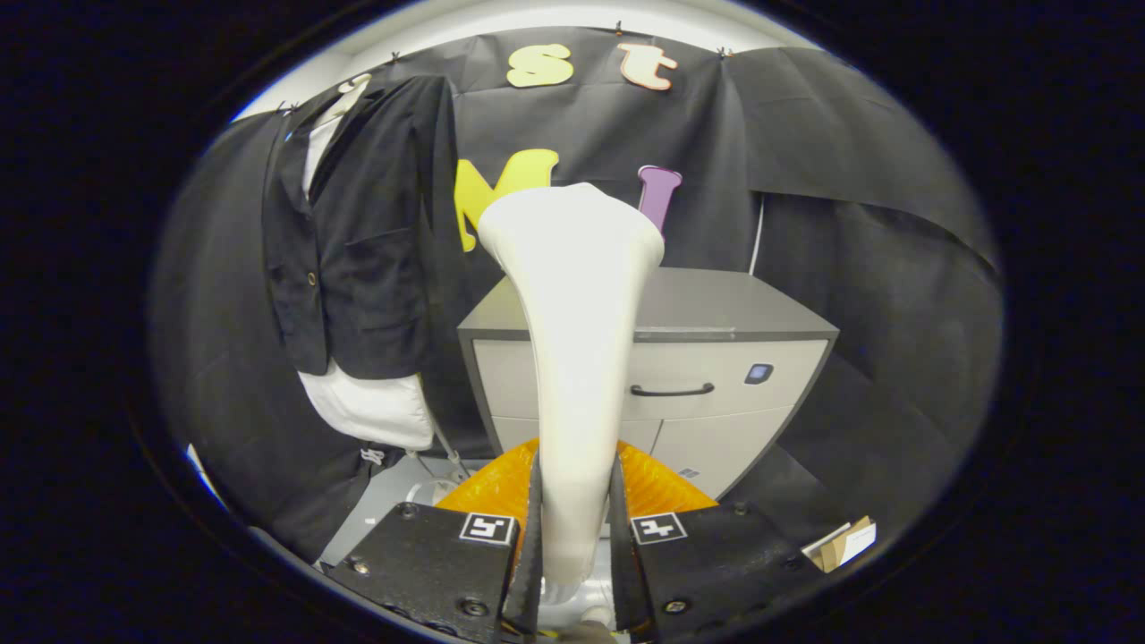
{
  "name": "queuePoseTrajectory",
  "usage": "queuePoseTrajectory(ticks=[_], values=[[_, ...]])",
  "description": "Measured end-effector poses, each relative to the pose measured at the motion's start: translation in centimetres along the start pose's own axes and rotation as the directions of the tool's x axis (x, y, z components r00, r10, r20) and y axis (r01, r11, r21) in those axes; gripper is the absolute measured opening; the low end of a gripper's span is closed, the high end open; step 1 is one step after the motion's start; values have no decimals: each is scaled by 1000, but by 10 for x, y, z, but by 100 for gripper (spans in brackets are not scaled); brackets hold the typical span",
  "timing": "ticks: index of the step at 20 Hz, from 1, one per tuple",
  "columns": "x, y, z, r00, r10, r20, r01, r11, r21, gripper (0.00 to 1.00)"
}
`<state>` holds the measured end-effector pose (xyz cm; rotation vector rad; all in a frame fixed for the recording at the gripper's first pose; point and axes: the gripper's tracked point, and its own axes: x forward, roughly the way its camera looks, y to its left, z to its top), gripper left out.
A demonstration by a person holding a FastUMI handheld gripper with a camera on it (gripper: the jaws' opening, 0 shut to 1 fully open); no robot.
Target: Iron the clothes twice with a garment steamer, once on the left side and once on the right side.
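The gripper is clamped on the handle of a white garment steamer, its head raised well apart from the dark jacket hanging ahead (over a white shirt), so both ironing passes likely remain.

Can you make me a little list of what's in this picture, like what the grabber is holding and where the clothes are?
holding: gripper shut on the steamer, one finger on each side of its handle
steamer: upright, wide head on top
clothes: dark jacket over a white shirt, hanging beyond the fingers, off to the steamer's side
touching clothes: no, steamer is apart from the jacket
behind steamer: grey cabinet with a dark handle
ironing: not started by the look of it
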<state>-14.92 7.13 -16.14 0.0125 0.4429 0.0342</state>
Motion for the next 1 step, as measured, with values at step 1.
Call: queuePoseTrajectory(ticks=[1], values=[[-1,-8,0,1000,-8,2,8,1000,11,34]])
